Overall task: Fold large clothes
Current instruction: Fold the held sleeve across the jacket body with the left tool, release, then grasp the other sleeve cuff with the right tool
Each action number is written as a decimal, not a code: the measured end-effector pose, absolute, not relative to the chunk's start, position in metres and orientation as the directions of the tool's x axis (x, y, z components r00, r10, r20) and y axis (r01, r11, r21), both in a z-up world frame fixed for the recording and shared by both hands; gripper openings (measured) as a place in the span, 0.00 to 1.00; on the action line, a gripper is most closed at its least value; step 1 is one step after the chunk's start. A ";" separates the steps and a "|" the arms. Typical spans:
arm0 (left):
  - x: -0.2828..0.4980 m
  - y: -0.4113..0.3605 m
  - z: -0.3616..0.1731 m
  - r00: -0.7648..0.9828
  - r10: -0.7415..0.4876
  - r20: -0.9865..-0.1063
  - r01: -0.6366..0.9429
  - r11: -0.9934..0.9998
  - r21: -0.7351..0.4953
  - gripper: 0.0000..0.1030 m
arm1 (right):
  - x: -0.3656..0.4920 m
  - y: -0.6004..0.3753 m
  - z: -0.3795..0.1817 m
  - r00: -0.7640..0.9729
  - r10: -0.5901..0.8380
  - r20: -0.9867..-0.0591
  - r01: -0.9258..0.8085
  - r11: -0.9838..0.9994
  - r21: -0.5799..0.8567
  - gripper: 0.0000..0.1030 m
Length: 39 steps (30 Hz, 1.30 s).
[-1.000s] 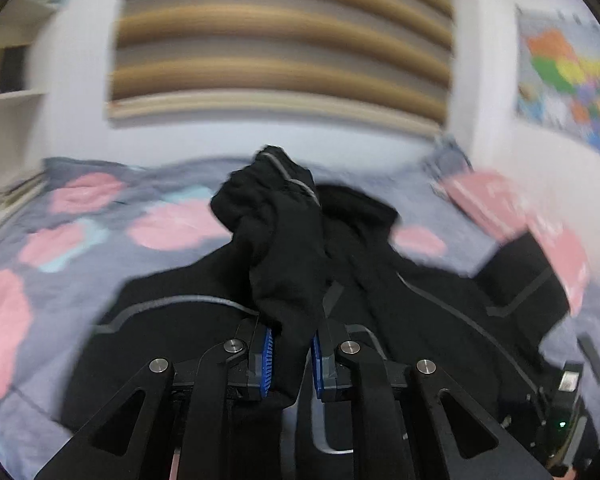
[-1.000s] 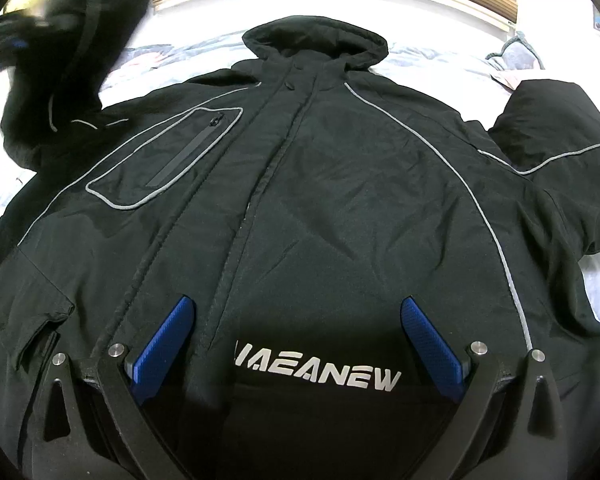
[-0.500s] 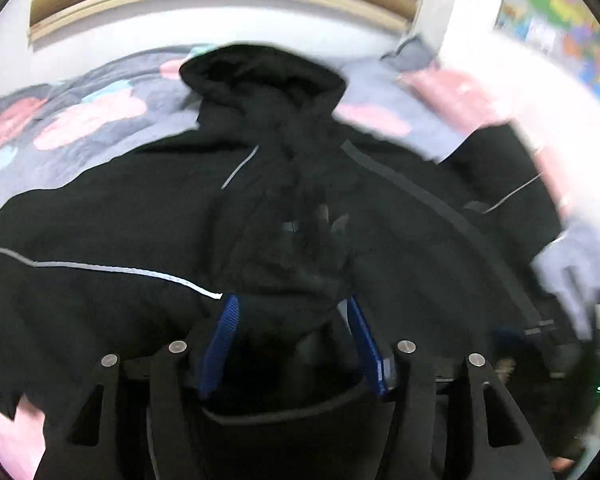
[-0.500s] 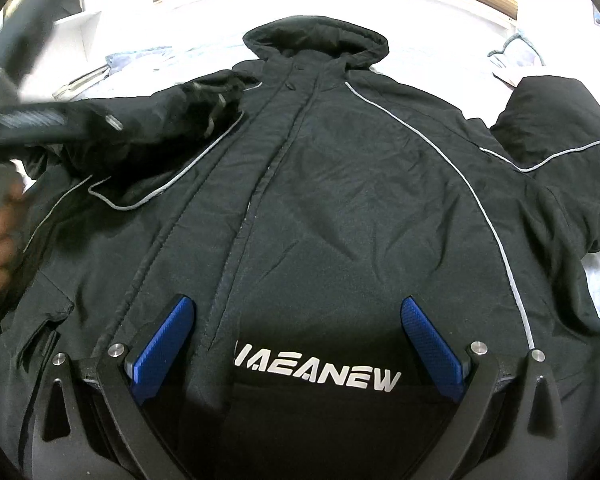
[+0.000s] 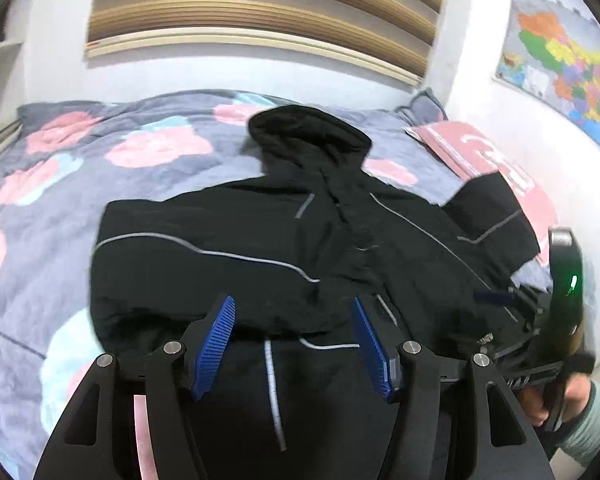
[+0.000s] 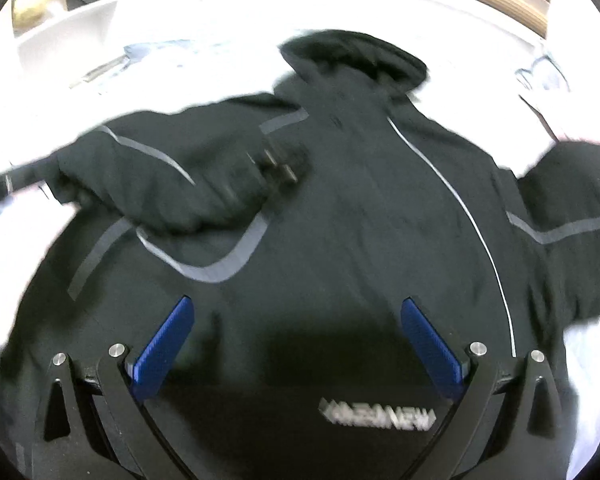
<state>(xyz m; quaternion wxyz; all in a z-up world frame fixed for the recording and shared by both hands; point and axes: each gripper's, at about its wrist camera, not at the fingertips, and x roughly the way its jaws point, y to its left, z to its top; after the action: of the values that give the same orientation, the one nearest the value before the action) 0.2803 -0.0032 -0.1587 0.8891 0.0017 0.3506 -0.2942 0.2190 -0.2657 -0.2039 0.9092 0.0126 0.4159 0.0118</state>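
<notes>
Blurred white lettering (image 6: 378, 419) on the black jacket (image 6: 340, 220) near its hem, right wrist view, not legible letter for letter. Large white characters on a pink cloth (image 5: 480, 156), unreadable.

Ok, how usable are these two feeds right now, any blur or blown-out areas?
Left wrist view: evenly lit, bed cover colours readable, jacket slightly smeared, strong fisheye bending at the edges. Right wrist view: the surroundings of the jacket are washed out to white, the folded sleeve and white lettering are motion-blurred.
</notes>
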 end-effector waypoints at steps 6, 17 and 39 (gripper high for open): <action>0.287 0.022 -0.164 0.609 -0.500 -0.616 0.472 0.852 -0.225 0.60 | 0.283 -0.266 -0.191 0.631 0.117 -0.767 0.042 0.982 0.185 0.97; 0.311 0.034 -0.166 0.654 -0.395 -0.646 0.385 0.908 -0.165 0.60 | 0.329 -0.262 -0.206 0.648 0.180 -0.740 0.018 0.968 0.252 0.28; 0.362 -0.106 -0.249 0.505 -0.317 -0.803 0.455 0.888 -0.064 0.60 | 0.241 -0.463 -0.218 0.633 -0.010 -0.774 0.371 0.881 0.293 0.45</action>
<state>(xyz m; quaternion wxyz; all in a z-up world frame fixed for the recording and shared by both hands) 0.3616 -0.1064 -0.2493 0.8640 0.0776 0.4444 -0.2235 0.2412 -0.4631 -0.2181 0.8770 0.2181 0.4142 -0.1086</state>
